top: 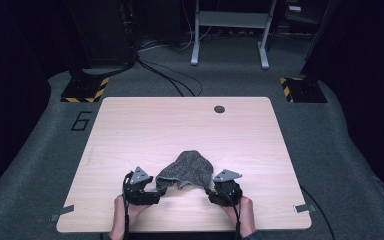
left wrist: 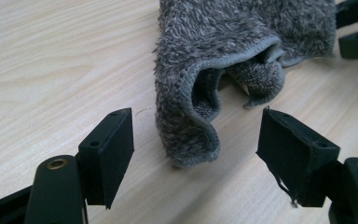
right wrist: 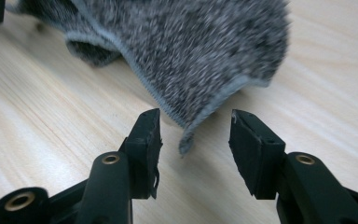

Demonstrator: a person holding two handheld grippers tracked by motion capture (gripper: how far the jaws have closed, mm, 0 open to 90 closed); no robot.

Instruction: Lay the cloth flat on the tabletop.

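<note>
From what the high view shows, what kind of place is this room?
Probably a lab or a recording workspace, not a home. A bare wooden table stands on grey carpet, stand bases with yellow-black hazard stripes flank it, cables run over the floor, and a number six is marked beside the table.

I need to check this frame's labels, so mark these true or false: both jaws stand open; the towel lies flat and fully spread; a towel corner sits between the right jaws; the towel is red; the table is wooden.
1. Both jaws stand open. True: the left gripper and the right gripper each show a gap, pads pressing on nothing.
2. The towel lies flat and fully spread. False: it is bunched and folded over itself.
3. A towel corner sits between the right jaws. True, untouched by either pad.
4. The towel is red. False: it is grey.
5. The table is wooden. True: light wood grain shows.
</note>
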